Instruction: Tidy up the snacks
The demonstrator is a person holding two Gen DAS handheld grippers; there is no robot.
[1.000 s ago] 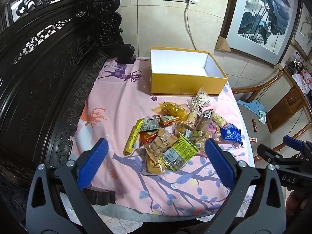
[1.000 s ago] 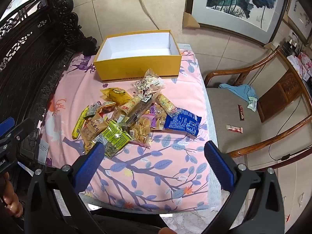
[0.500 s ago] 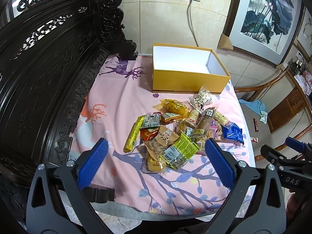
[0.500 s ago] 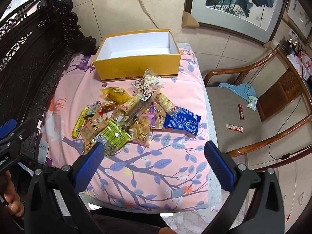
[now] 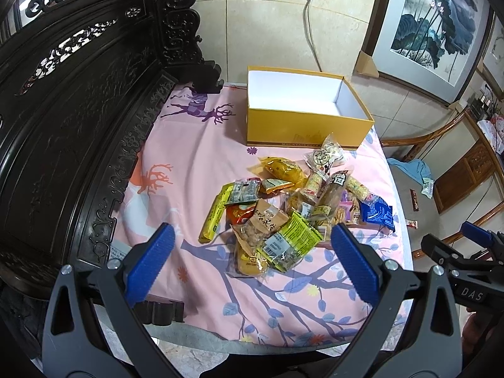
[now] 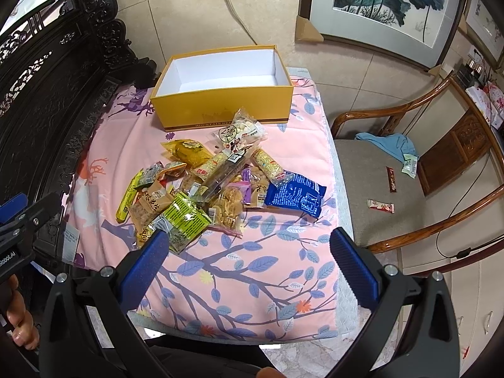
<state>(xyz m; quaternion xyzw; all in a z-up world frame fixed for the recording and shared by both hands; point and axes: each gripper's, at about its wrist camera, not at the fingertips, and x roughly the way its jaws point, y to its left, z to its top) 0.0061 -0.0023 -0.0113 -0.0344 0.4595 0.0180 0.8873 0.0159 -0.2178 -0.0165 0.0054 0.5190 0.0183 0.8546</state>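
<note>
A heap of wrapped snacks (image 5: pixel 293 208) (image 6: pixel 214 186) lies mid-table on a pink patterned cloth (image 5: pixel 195 170) (image 6: pixel 283 252). It includes a green-yellow pack (image 5: pixel 289 242) (image 6: pixel 184 223), a blue pack (image 5: pixel 376 212) (image 6: pixel 296 195) and a long yellow bar (image 5: pixel 215 214) (image 6: pixel 127 197). Behind the heap stands an empty yellow box (image 5: pixel 302 126) (image 6: pixel 220 110) with a white inside. My left gripper (image 5: pixel 252 258) hangs open above the table's near edge, holding nothing. My right gripper (image 6: pixel 249 258) is open too, nearer the right side, and holds nothing.
A dark carved wooden bench back (image 5: pixel 72 100) (image 6: pixel 47 72) borders the table on the left. A wooden armchair (image 6: pixel 409 170) at the right holds a blue cloth (image 6: pixel 387 143) and small wrappers (image 6: pixel 379 205). Framed paintings (image 5: pixel 434 22) lean on the tiled wall, where a cord (image 5: pixel 312 25) hangs.
Both grippers have shifted slightly back and up, so the table sits a little lower in each view. Nothing on the table has moved.
</note>
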